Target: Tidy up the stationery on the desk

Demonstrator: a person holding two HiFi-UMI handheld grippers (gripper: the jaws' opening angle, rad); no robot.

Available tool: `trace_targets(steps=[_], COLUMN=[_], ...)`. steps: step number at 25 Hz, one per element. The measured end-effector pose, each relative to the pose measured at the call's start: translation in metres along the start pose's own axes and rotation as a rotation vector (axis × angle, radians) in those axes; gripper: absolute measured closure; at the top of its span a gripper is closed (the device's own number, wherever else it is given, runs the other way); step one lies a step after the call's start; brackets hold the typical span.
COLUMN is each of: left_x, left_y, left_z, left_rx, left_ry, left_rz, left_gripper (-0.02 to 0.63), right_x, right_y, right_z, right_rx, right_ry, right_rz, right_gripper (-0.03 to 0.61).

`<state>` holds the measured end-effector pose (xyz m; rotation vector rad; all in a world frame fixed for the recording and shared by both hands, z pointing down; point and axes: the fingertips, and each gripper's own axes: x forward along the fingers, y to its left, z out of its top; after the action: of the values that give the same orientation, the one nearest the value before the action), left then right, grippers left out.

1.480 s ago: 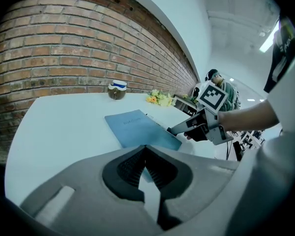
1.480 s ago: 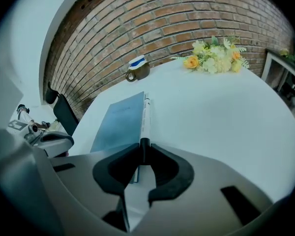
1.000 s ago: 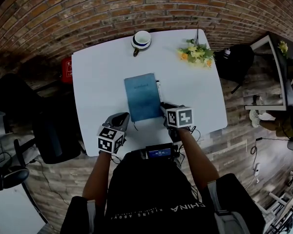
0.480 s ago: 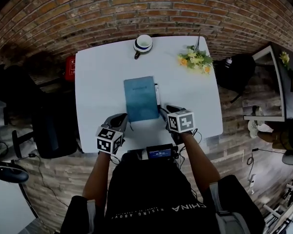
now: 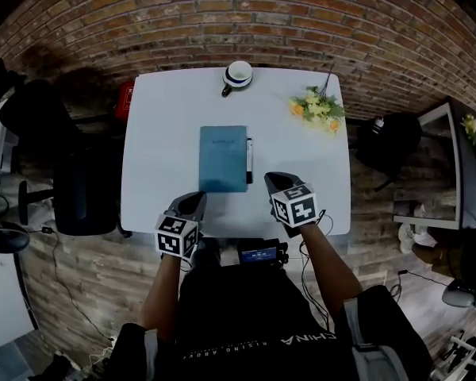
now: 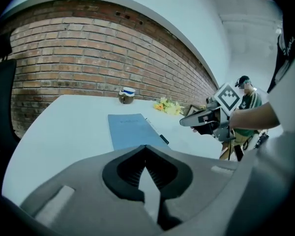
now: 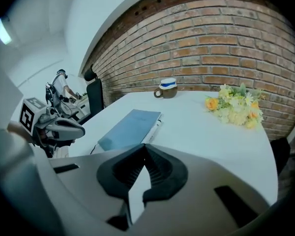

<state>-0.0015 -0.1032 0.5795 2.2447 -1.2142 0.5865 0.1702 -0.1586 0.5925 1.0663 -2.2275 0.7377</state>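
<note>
A blue notebook [image 5: 223, 159] lies closed in the middle of the white desk [image 5: 159, 133], with a black-and-white pen [image 5: 248, 151] along its right edge. My left gripper [image 5: 193, 203] hovers at the desk's near edge, below the notebook's left corner, shut and holding nothing. My right gripper [image 5: 276, 182] is near the front edge to the right of the notebook, also shut and holding nothing. In the left gripper view the notebook [image 6: 130, 129] and pen [image 6: 157, 132] lie ahead of the jaws. The right gripper view shows the notebook [image 7: 130, 129] and pen [image 7: 154, 127] ahead and to the left.
A cup [image 5: 238, 74] with a blue band stands at the desk's far edge. Yellow flowers [image 5: 319, 105] lie at the far right corner. A black chair [image 5: 87, 189] stands to the left of the desk, a red object [image 5: 125, 100] beside it, and a dark seat [image 5: 385, 141] to the right.
Both grippers have drawn back from the notebook toward the desk's near edge. The right gripper, which was at the notebook's lower right corner, now sits apart from it.
</note>
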Motion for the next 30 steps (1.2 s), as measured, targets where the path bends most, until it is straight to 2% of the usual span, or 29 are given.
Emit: trace_targets(steps=[4,8,14,23,30], left_x=[-0.011,-0.023,-0.048,-0.108,-0.145], left_y=[-0.015,-0.027,-0.037,-0.046,-0.054], left_z=[-0.015,-0.032,-0.043,-0.093,-0.113], left_rx=[-0.023,-0.012,0.068,0.073,0.12], left_ry=[-0.006,0.004,-0.024,-0.08,-0.126], left_rz=[0.007,-0.017,-0.074,-0.11,-0.111], left_gripper=[0.603,0.603,0.602,0.603,0.603], right_x=[-0.008,-0.021,-0.046,-0.081,-0.104], right_y=[0.01,0.024,0.053,0.13,0.171], right_z=[-0.006,-0.017,-0.032,-0.06,-0.078], right_rx=[-0.03,-0.027,-0.041,-0.108,-0.119], right_ry=[-0.01,-0.029,-0.084,-0.152,-0.188], right_rz=[0.023,0.01,-0.063,-0.15,-0.187], right_gripper=[0.568,0.569,0.569,0.569,0.569])
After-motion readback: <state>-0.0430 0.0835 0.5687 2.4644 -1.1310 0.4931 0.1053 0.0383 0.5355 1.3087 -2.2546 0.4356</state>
